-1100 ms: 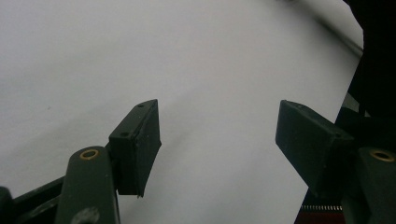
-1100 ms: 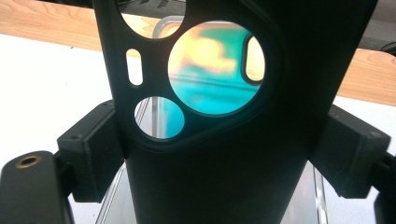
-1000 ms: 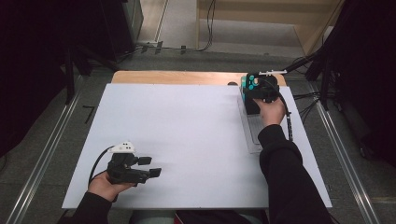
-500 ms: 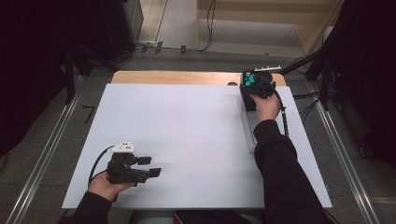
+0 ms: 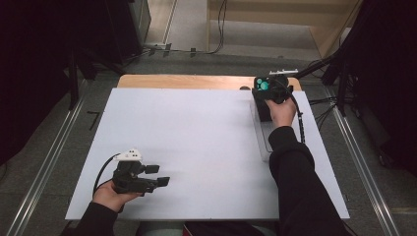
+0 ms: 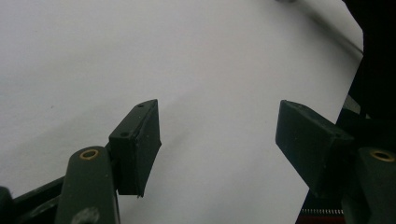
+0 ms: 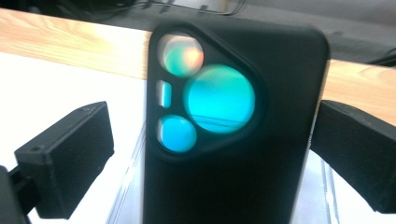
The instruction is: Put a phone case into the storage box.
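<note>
A phone in a black case (image 7: 233,140) with teal camera openings stands upright between the jaws of my right gripper (image 7: 212,154). Those jaws have just been opening: a gap shows between the left pad (image 7: 70,158) and the case, and the right pad (image 7: 359,149) sits close by its edge. From above, the phone (image 5: 263,87) and right gripper (image 5: 269,94) are at the table's far right. My left gripper (image 5: 160,175) rests open near the front left, with only white tabletop between its jaws (image 6: 219,140).
A clear shallow tray (image 5: 263,142) lies on the white board (image 5: 196,132) just in front of the phone. A wooden strip (image 5: 187,81) runs along the far edge. Cables and dark stands (image 5: 339,69) crowd the floor at the right.
My right hand has shifted slightly toward the far edge with the phone. The left gripper has not moved.
</note>
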Available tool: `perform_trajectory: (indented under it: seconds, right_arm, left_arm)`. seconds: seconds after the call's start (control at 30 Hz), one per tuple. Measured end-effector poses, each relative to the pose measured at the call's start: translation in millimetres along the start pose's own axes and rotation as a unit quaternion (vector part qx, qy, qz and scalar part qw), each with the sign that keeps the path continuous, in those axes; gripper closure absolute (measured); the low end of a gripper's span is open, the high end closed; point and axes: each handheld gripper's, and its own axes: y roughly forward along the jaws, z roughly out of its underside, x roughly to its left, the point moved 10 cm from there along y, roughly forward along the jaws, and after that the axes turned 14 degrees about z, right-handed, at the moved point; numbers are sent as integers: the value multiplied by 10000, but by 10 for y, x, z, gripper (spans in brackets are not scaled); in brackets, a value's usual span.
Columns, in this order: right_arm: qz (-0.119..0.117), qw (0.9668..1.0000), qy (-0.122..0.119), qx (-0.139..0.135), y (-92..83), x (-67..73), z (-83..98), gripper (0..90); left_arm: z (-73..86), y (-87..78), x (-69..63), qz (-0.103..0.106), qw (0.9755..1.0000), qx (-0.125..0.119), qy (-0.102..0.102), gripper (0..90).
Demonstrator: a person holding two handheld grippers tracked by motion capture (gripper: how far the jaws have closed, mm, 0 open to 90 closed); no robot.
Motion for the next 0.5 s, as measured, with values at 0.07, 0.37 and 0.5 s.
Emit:
perform_trajectory:
  seconds: [0.07,0.37,0.5]
  right_arm:
    - [-116,9999,12,30,-31,5,-5,0]
    - [-425,9991,17,-8,-315,71,-80,0]
    - [-676,9976,-55,165,-425,183,-46,0]
  left_arm:
    - [1,-1,4,-11,10000,11,-3,308]
    - [7,-4,13,-29,10000,28,-29,308]
    - [3,-7,14,-21,10000,15,-42,308]
